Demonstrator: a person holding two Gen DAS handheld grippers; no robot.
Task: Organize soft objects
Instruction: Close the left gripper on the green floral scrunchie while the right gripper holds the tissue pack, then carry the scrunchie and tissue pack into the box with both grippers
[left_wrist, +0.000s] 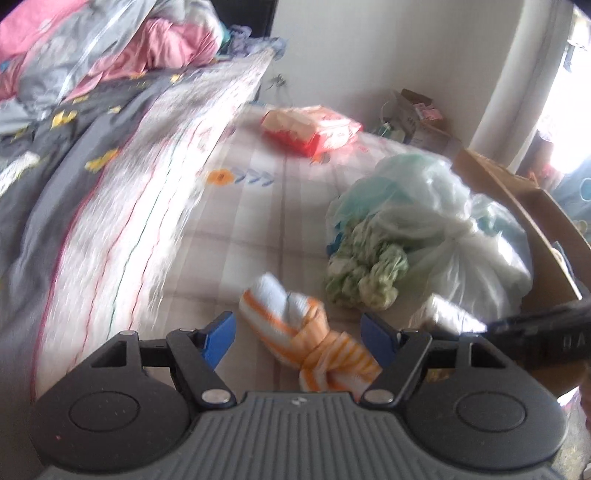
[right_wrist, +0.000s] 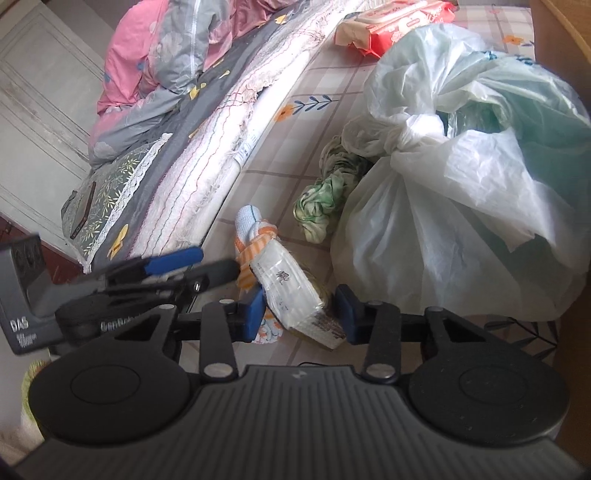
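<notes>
Tissue pack (right_wrist: 295, 295) sits between right claw (right_wrist: 301, 308) pads; left claw (left_wrist: 297, 338) straddles knotted towel (left_wrist: 306, 339).

Left gripper (left_wrist: 297, 338) angled downward, jaws wide, pads pressing nothing. Right gripper (right_wrist: 300, 309) angled downward too, jaws narrowed, blue pads (right_wrist: 255, 312) clamped on a packet (right_wrist: 295, 295).

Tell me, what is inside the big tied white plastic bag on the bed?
Through the thin white plastic bag, only pale green and dark shapes show. What they are cannot be told: the bag is knotted shut and its film covers them.
</notes>
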